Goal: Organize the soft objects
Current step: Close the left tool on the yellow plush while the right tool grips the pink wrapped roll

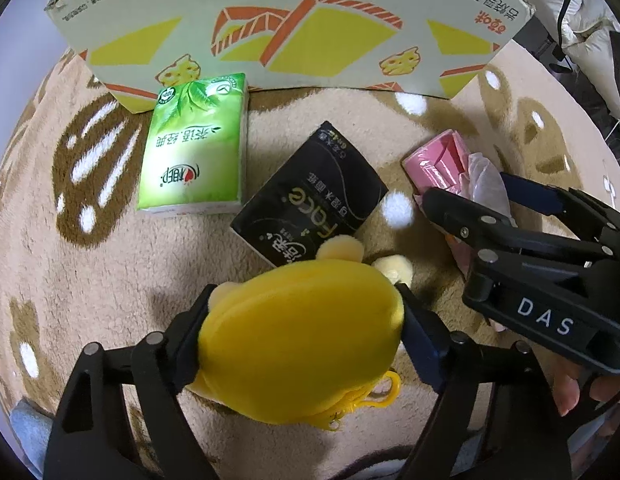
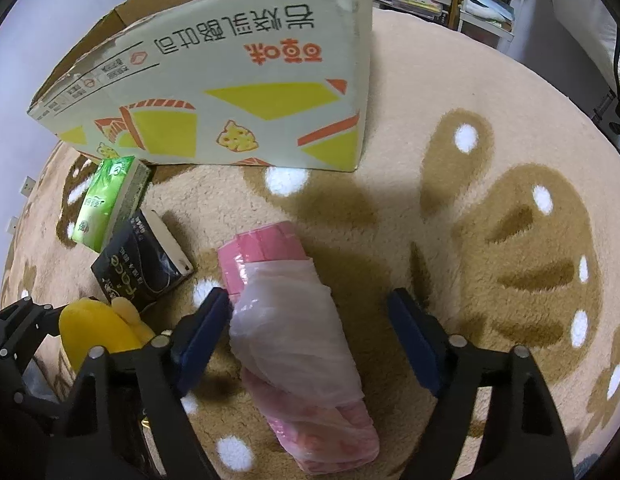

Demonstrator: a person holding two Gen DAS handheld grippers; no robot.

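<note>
My left gripper is shut on a yellow plush toy, held just above the rug; the toy also shows in the right wrist view. My right gripper is open, its fingers on either side of a pink roll of bags with loose clear plastic around it; the left pad touches the roll. The roll also shows in the left wrist view with the right gripper over it. A green tissue pack and a black tissue pack lie on the rug.
A cardboard box with yellow and orange print stands at the far edge of the beige and brown rug; it also shows in the right wrist view. Shelves and bedding stand beyond the rug at the right.
</note>
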